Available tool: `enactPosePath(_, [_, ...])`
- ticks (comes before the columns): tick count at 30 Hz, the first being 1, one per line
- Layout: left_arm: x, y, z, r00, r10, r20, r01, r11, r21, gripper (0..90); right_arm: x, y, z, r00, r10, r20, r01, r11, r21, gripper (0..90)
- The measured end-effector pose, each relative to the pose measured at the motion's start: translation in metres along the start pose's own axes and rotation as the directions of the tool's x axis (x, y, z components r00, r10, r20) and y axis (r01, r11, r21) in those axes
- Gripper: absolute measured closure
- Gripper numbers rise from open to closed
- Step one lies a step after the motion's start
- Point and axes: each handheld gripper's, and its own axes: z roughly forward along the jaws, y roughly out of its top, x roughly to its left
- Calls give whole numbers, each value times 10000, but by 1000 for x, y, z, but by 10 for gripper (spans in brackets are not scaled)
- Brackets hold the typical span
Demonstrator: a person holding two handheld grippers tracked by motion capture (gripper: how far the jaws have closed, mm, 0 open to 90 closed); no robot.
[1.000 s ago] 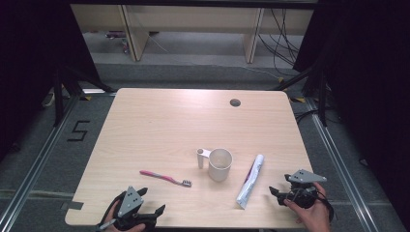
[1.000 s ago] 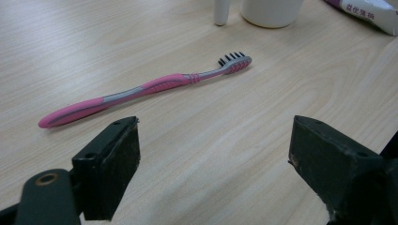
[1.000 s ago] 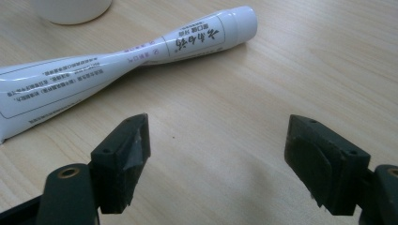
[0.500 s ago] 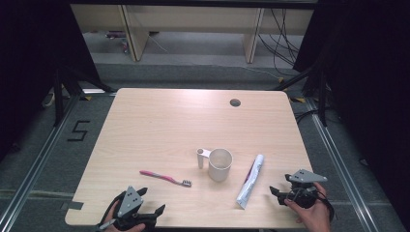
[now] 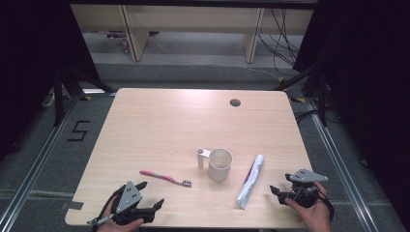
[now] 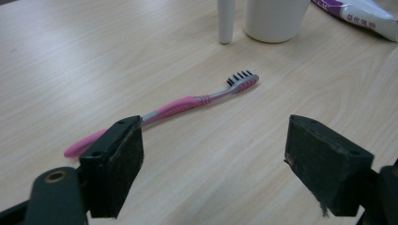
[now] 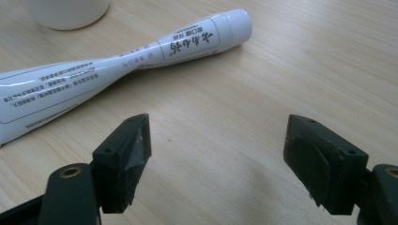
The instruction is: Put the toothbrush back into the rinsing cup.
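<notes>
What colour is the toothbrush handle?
Pink, fading to grey near the neck; the toothbrush shows best in the left gripper view.

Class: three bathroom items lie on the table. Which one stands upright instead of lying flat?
The white cup with the side handle, at the table's middle, stands upright with its mouth up. The pink toothbrush to its left and the toothpaste tube to its right both lie flat.

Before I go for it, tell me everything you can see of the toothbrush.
The toothbrush lies flat on the wooden table, left of the white cup. Its handle is pink, plastic by the look, with a grey strip along the middle and ribbed rings at the neck; the small head carries dark and white bristles and points toward the cup. Nothing touches it but the table. The left gripper stands open just short of its handle end.
</notes>
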Motion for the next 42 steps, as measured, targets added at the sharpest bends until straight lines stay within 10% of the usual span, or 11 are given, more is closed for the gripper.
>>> enactPosePath(6, [12,17,13,9885,1474,343,-1485,9885,289,248,0,0,0,9999,-89,73,89,10000,-24,249])
enactPosePath(12, [19,32,30,9517,2944,873,-3038,9441,1282,323,0,0,1,10000,-13,-9,13,10000,-32,250])
enactPosePath(16, [29,39,44,9444,2921,1509,-3140,9375,1501,358,-1,0,1,9997,-207,88,208,9997,-115,249])
enactPosePath(19, [36,44,52,9307,3136,1884,-3486,9164,1965,398,0,0,1,9997,-203,106,203,9998,-31,250])
enactPosePath(26, [52,47,66,9290,3028,2129,-3565,8864,2951,487,0,0,3,9996,-263,-45,263,9996,33,250])
enactPosePath(27, [55,48,70,9247,3031,2304,-3656,8757,3154,502,4,0,2,9993,310,-198,-305,9992,261,250])
enactPosePath(32, [56,52,78,9178,3115,2462,-3838,8549,3490,543,2,0,3,9999,-50,-134,51,9999,94,251])
enactPosePath(36, [54,56,85,8972,3375,2849,-4303,8136,3910,580,1,1,4,9996,-266,-97,267,9996,75,251])
enactPosePath(42, [50,57,93,8967,3003,3251,-4246,7908,4407,676,2,0,4,9997,-112,-236,116,9998,138,252])
